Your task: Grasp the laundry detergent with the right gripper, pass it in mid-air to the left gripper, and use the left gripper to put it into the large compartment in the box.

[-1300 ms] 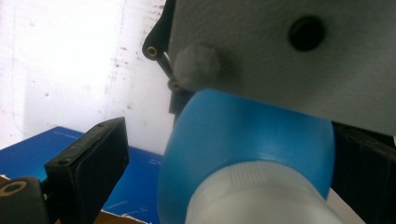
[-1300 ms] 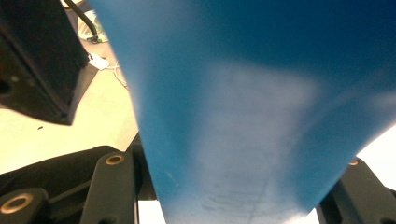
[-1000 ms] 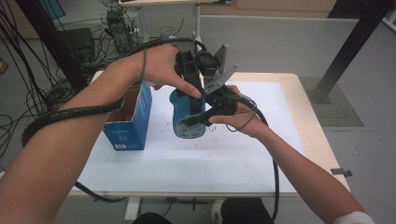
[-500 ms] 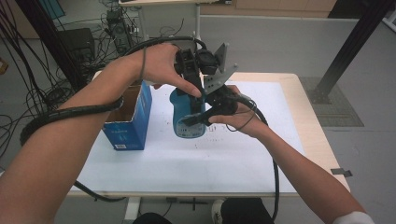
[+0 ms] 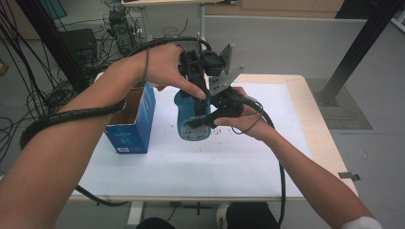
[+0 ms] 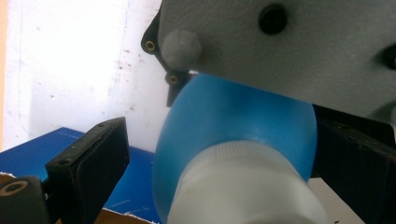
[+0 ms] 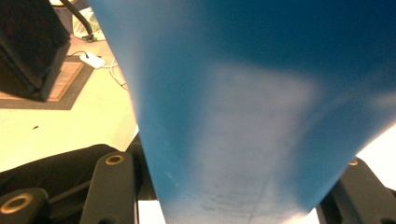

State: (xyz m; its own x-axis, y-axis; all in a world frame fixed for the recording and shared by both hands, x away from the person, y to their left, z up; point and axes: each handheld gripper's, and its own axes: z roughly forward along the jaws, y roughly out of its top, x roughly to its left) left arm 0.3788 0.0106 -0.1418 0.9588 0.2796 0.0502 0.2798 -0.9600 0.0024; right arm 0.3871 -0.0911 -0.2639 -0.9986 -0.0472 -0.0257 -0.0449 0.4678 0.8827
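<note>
Even, soft indoor light falls from above; the white counter (image 5: pixel 248 157) is bright, with faint shadows under the forearms. The high view bends slightly at its edges. In the left claw view the white cap (image 6: pixel 243 186) is blurred. In the right claw view the blue bottle (image 7: pixel 261 107) is close, soft and washed by pale glare.

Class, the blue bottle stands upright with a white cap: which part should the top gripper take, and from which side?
The white cap, from straight above: it is ribbed, narrower than the blue bottle, and already sits between the left gripper's spread jaws.
</note>
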